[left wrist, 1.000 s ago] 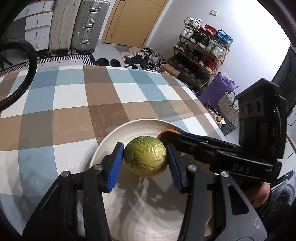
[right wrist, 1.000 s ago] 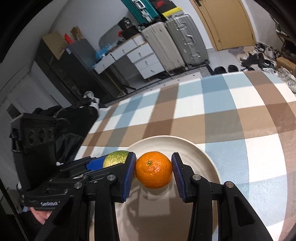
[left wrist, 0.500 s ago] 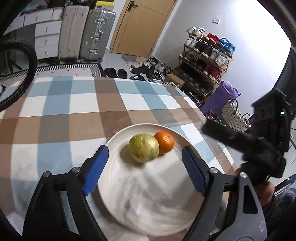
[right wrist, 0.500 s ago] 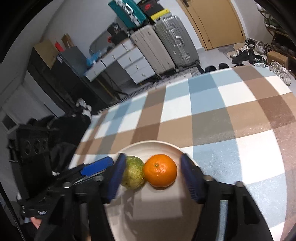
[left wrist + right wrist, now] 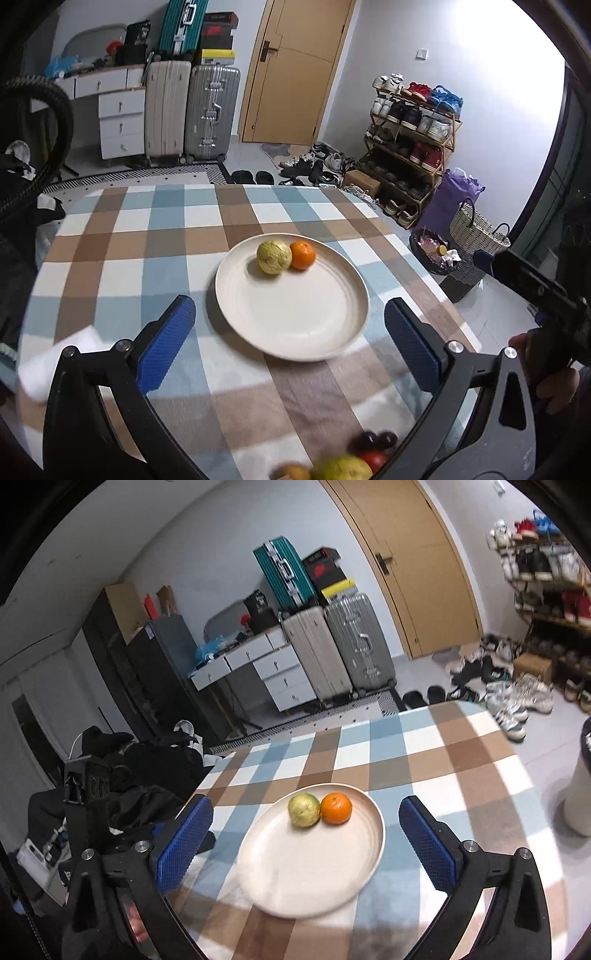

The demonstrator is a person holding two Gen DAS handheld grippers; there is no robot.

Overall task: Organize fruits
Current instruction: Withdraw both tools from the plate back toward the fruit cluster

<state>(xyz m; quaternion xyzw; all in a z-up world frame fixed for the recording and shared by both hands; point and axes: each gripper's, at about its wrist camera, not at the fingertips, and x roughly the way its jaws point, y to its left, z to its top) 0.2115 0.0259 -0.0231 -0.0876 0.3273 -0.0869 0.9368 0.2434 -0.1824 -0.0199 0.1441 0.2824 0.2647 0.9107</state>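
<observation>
We hold both tongs above the checked tablecloth (image 5: pixel 155 236), and both are spread wide with nothing between their blue pads. The left gripper (image 5: pixel 290 334) hangs over the near part of the cream plate (image 5: pixel 295 325); the plate lies between and just ahead of its two fingers. On the far part of the plate, well ahead of the tips, the yellow-green fruit (image 5: pixel 274 256) and the orange (image 5: pixel 303 254) rest touching each other, the orange to the right side. In the right wrist view, the right gripper (image 5: pixel 304 843) frames the same plate (image 5: pixel 306 882) between its open fingers, and here also the yellow-green fruit (image 5: pixel 303 809) sits ahead of the tips with the orange (image 5: pixel 336 808) touching it on the right. Close under the left gripper, at the bottom edge of its view, we see a small heap of more fruits (image 5: pixel 343 465): something yellow-green, something red and two dark round ones, blurred. Part of the right gripper's body (image 5: pixel 535 288) shows at the right side of the left view.
</observation>
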